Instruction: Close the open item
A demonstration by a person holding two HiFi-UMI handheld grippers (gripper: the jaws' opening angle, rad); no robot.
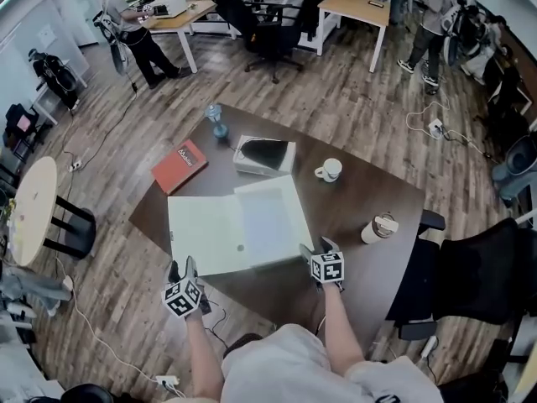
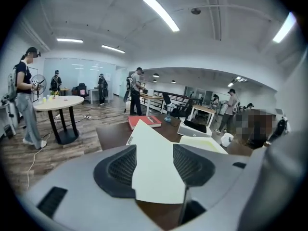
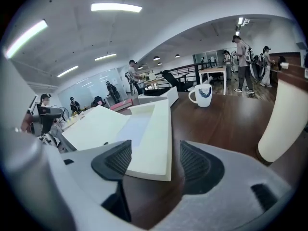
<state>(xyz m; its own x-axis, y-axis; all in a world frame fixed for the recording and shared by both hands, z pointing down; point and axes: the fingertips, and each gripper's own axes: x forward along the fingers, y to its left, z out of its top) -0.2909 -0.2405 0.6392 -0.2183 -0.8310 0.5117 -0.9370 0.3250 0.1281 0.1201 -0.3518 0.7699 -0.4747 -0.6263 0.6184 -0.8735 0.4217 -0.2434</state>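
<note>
A flat white box lies open on the dark brown table. Its lid is folded out flat to the left and its shallow tray sits to the right. My left gripper is open at the table's near edge, just in front of the lid's near-left corner. In the left gripper view that lid corner shows between the spread pads, untouched. My right gripper is open at the tray's near-right corner. In the right gripper view the tray corner lies just ahead of the gap between the jaws.
A red book, a small blue bottle and a white case with a dark inside lie beyond the box. A mug and a paper cup stand to the right. A black chair is at the table's right.
</note>
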